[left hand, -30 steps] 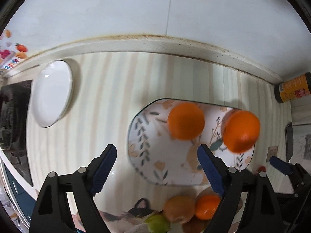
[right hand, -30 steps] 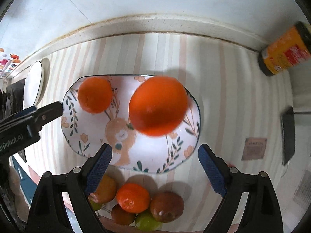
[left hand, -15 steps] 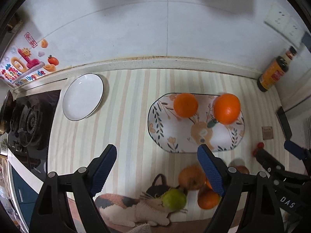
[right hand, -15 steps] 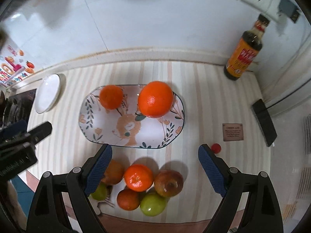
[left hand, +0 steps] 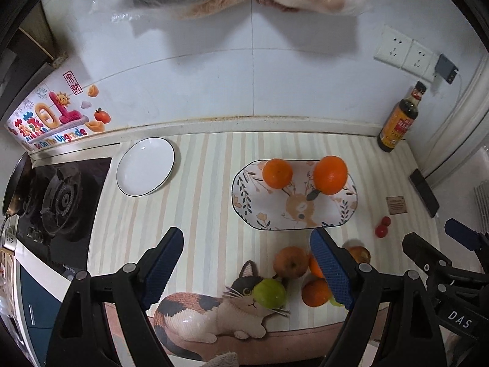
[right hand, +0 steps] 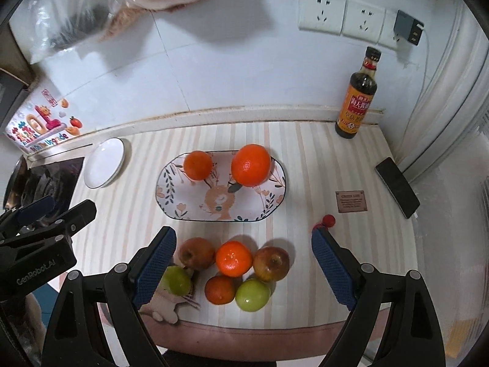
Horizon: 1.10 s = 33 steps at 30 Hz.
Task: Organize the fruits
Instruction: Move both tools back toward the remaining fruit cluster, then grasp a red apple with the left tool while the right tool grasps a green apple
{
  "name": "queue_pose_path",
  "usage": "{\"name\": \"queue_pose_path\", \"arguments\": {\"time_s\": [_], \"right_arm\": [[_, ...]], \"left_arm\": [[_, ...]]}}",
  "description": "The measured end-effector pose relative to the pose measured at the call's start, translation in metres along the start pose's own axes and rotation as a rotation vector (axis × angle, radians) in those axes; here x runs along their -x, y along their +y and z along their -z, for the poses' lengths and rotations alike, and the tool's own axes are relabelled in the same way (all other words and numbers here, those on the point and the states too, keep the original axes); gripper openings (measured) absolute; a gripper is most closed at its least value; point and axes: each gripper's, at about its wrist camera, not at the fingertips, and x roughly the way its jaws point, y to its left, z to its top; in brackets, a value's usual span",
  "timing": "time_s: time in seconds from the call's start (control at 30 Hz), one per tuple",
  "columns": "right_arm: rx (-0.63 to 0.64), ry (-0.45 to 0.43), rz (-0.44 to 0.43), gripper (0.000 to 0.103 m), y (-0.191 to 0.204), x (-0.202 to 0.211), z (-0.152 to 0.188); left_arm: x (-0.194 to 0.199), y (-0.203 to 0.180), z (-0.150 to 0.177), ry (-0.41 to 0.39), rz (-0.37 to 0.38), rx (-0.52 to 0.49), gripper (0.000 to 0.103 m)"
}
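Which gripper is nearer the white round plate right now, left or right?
Left. The left gripper hangs open just in front of the white round plate, slightly to its right. The right gripper is farther right, over the loose fruit pile.

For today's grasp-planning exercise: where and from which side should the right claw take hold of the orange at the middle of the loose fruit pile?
Grip the middle orange across its widest girth, coming down from above with the open right claw. Apples touch it on the left and right, so probably set the fingers front-to-back, where the far side is bare mat.
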Motion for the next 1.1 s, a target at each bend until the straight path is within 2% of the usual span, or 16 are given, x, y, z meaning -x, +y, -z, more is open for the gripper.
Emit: {"name": "queue_pose_path", "arguments": {"time_s": [0.13, 0.23, 0.33, 0.37, 0.43, 0.57, 0.73, 0.87, 0.97, 1.1], "right_arm": [[-0.016, -0.029, -0.012, 0.092, 0.002, 0.019, 0.008], [-0.034, -0.044, -0.015, 0.093, 0.002, 0.027, 0.012], [-0.063, -0.044, -0.04, 0.1, -0.001, 0.027, 0.015], [-0.081, -0.036, -0.056, 0.1, -0.004, 0.024, 0.017], [-0.097, -0.002, -0.078, 0.1, -0.009, 0.012, 0.019], [-0.15, 0.088, -0.124, 0.1, -0.021, -0.026, 0.033], [-0.234, 0.224, -0.148, 0.1, -0.043, -0.088, 0.057], [-0.325, 0.32, -0.151, 0.098, -0.066, -0.136, 0.082], [-0.414, 0.371, -0.17, 0.092, -0.081, -0.163, 0.102], [-0.548, 0.432, -0.243, 0.082, -0.09, -0.196, 0.127]], "left_arm": [[0.012, -0.001, 0.007, -0.003, 0.019, -0.001, 0.085], [0.014, 0.001, 0.013, 0.023, 0.052, 0.016, 0.085], [0.012, 0.0, 0.016, 0.033, 0.051, 0.015, 0.085], [0.009, 0.0, 0.018, 0.037, 0.049, 0.017, 0.086], [-0.001, 0.001, 0.021, 0.062, 0.035, 0.024, 0.098], [-0.029, 0.001, 0.032, 0.109, -0.007, 0.033, 0.099], [-0.086, -0.009, 0.045, 0.244, -0.032, -0.005, 0.099], [-0.124, -0.025, 0.046, 0.32, -0.038, -0.055, 0.098], [-0.153, -0.036, 0.044, 0.391, -0.018, -0.082, 0.099], [-0.185, -0.046, 0.043, 0.471, 0.005, -0.092, 0.099]]}}
